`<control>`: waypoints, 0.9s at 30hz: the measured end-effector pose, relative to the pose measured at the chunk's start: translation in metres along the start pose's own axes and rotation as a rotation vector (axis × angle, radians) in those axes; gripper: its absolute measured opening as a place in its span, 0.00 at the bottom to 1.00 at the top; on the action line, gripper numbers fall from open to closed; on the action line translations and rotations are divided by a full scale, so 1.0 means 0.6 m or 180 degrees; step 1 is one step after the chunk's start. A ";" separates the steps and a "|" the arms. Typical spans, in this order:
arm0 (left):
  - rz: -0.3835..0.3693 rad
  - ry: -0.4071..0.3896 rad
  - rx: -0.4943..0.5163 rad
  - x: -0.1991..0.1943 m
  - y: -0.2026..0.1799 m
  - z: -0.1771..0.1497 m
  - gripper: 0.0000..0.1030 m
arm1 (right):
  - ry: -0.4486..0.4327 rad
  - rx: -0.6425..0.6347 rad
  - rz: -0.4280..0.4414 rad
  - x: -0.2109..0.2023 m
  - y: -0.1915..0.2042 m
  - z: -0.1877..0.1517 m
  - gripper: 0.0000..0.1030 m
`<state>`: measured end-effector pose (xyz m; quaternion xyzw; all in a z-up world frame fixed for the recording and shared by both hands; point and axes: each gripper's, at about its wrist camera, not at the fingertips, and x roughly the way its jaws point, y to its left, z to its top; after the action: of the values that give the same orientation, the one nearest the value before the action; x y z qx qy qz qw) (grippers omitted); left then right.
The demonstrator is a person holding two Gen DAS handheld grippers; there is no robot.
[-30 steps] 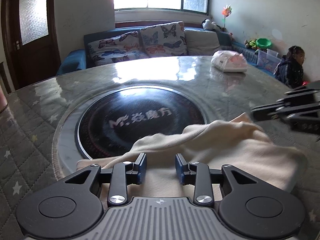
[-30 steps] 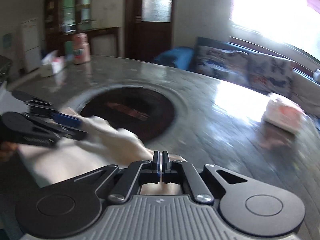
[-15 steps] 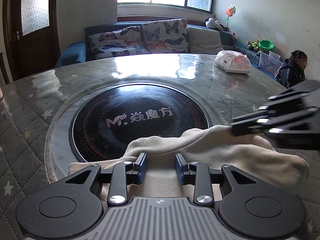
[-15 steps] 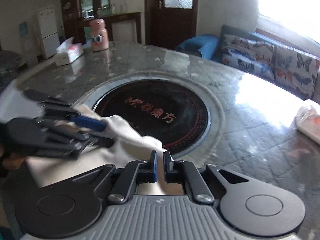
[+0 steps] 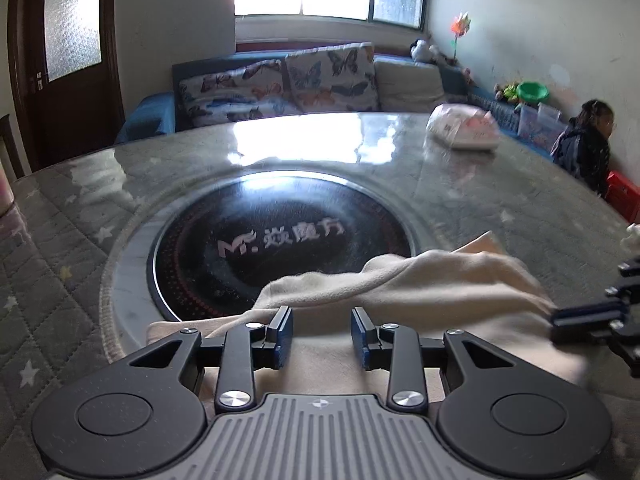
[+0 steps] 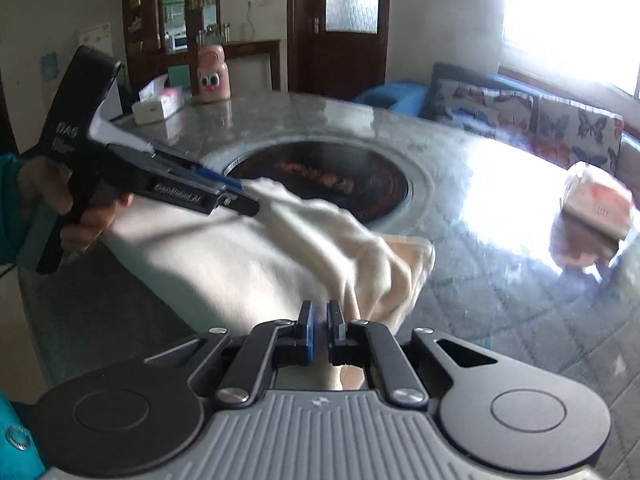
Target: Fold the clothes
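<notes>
A cream garment (image 5: pixel 420 292) lies folded on the near side of the round table, partly over the black glass centre disc (image 5: pixel 280 236). It also shows in the right wrist view (image 6: pixel 248 256). My left gripper (image 5: pixel 322 336) is open and hovers just above the cloth, holding nothing. My right gripper (image 6: pixel 320 334) has its jaws a narrow gap apart at the garment's right edge, with no cloth between them; it shows in the left wrist view (image 5: pixel 588 318) at the far right. The left gripper shows in the right wrist view (image 6: pixel 224 196) over the cloth's far left end.
The grey quilted table top (image 5: pixel 80 216) runs around the disc. A white plastic bag (image 5: pixel 464 128) lies at the far right of the table. A tissue box (image 6: pixel 158 104) and a pink jar (image 6: pixel 214 76) stand at the far edge. A sofa (image 5: pixel 280 80) and a child (image 5: pixel 588 148) are beyond.
My right gripper has opened slightly, let go of the cloth and pulled back to the right edge. The left gripper stays open over the garment.
</notes>
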<state>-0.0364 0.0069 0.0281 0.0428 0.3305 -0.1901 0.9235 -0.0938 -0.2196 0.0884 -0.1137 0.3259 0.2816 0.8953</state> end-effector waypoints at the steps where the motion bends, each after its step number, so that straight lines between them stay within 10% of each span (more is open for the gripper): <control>1: -0.0020 -0.0051 0.0001 -0.016 0.000 -0.002 0.34 | -0.0031 -0.0062 0.0007 -0.004 0.005 0.006 0.07; 27: -0.0285 -0.0194 -0.0621 -0.143 0.052 -0.102 0.32 | 0.0094 -0.0403 0.0389 0.042 0.088 0.013 0.27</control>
<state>-0.1216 0.0759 0.0327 -0.0678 0.3207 -0.1992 0.9235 -0.1045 -0.1624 0.0769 -0.1542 0.3268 0.3540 0.8626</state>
